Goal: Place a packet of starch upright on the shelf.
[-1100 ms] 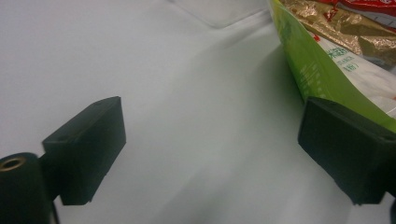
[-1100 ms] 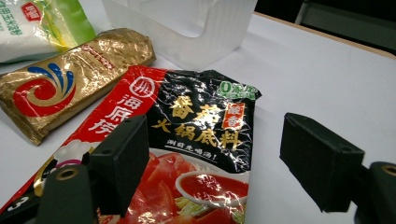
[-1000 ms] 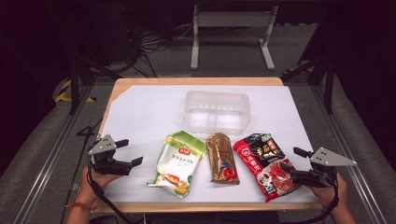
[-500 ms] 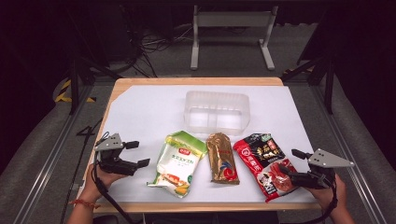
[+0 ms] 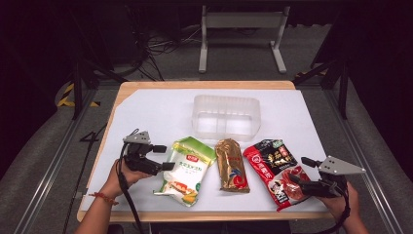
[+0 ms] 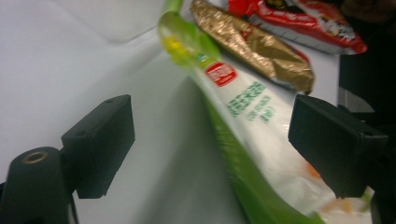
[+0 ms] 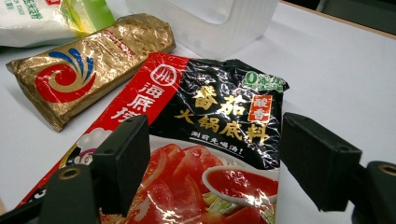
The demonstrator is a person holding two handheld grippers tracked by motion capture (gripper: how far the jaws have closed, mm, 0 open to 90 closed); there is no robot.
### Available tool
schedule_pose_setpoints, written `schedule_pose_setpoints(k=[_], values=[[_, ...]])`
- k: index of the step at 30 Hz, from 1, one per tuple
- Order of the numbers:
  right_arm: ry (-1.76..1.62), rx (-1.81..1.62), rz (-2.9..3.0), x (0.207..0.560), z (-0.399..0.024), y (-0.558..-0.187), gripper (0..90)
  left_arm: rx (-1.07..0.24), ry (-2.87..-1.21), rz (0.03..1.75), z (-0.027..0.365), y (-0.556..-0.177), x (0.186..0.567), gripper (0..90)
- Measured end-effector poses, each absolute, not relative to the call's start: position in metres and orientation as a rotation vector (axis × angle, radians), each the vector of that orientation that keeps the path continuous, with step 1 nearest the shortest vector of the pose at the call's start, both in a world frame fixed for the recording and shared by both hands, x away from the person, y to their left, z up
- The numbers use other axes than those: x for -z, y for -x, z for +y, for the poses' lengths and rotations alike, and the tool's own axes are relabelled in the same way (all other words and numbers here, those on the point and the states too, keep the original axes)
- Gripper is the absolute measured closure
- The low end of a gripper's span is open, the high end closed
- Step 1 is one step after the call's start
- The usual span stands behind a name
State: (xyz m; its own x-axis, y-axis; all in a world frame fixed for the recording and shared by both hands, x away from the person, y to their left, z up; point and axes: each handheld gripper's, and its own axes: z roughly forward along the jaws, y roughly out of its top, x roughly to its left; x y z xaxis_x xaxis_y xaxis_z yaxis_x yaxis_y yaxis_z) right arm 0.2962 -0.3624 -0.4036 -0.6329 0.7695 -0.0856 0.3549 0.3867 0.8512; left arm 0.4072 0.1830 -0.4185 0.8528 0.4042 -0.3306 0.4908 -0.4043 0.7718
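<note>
Green pouch [image 5: 185, 170] sits near the tabletop's [image 5: 146, 112] front edge, its left edge between the spread jaws of the left gripper [image 5: 163, 157]. Right gripper [image 5: 301, 170], also spread, straddles the red pouch [image 5: 275, 168]. Clear bin [image 5: 226, 116] mid-table looks empty.

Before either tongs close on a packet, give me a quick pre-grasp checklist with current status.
1. Left tongs open: ok.
2. Green packet edge between the left jaws: ok; pads not yet pressing.
3. Right tongs open: ok.
4. Red packet between the right jaws: ok, lying flat below them; contact cannot tell.
5. Clear bin upright behind the packets: ok; its contents cannot tell.
6. Gold packet apart from both tongs: ok.
</note>
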Motion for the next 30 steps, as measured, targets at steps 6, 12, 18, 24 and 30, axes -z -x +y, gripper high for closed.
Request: schedule_pose_setpoints(k=[6, 12, 18, 24, 30], values=[[-0.967, -1.176, 2.177, 0.404, -0.363, -0.296, 24.8, 0.127, -2.108, 0.649, 0.166, -0.417, 0.424, 16.6], [-0.969, -1.179, 2.193, 0.405, -0.361, -0.297, 24.8, 0.177, -2.145, 0.624, 0.155, -0.423, 0.429, 29.8], [-0.979, -1.18, 2.196, 0.406, -0.36, -0.298, 24.5, 0.231, -2.149, 0.612, 0.146, -0.426, 0.431, 39.2], [-0.981, -1.179, 2.203, 0.407, -0.36, -0.299, 24.5, 0.322, -2.15, 0.559, 0.143, -0.43, 0.432, 62.6], [-0.985, -1.175, 2.202, 0.407, -0.36, -0.299, 24.4, 0.227, -2.167, 0.58, 0.142, -0.42, 0.424, 80.9]])
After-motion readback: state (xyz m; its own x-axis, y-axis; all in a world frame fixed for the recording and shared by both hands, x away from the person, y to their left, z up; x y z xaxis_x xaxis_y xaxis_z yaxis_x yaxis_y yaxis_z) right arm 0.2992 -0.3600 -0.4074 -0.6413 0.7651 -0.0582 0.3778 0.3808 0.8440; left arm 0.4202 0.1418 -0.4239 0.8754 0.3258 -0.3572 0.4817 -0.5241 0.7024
